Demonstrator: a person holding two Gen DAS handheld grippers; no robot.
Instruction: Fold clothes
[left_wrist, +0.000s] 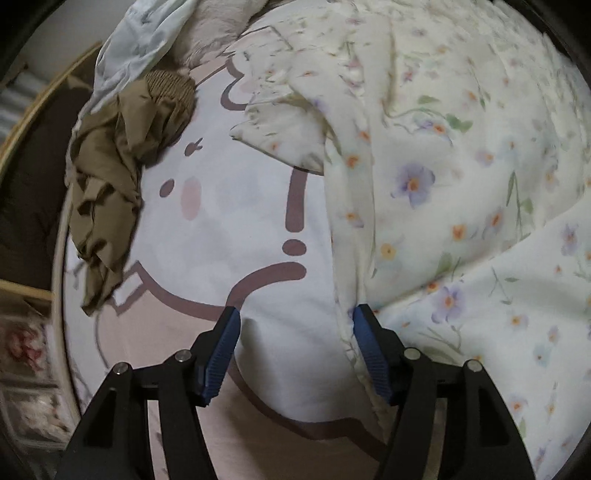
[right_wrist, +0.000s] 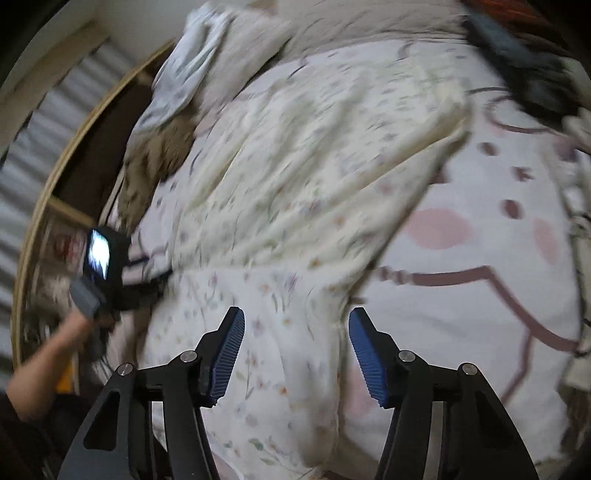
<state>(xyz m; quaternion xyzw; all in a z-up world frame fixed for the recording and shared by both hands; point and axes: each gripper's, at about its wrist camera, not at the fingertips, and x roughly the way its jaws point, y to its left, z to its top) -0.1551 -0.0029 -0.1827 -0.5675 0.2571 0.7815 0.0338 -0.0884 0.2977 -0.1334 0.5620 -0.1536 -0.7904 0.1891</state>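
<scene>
- While both grippers hang over the bed, the cream flowery garment (left_wrist: 424, 177) lies spread out on the cartoon bedsheet (left_wrist: 229, 229).
- The left gripper (left_wrist: 295, 350) has its two blue fingers (left_wrist: 221, 354) wide apart, and nothing is held between them.
- Its right-hand finger sits just beside the long folded edge of the flowery garment, but I cannot tell if it touches.
- The right gripper (right_wrist: 295, 354) also has its blue fingers (right_wrist: 369, 358) wide apart, with nothing pinched.
- Under the right gripper is the near end of the flowery garment (right_wrist: 295, 184), which looks blurry in this view.
- A crumpled brown garment (left_wrist: 110, 192) lies at the far left edge of the bed.
- A pale blue cloth (left_wrist: 140, 48) is bunched up above the brown one.
- In the right wrist view, a person's hand (right_wrist: 79, 325) holds the other gripper's handle at the left, near a small bright screen (right_wrist: 99, 253).
- A dark pile (right_wrist: 524, 70) sits at the top right corner of the bed.
</scene>
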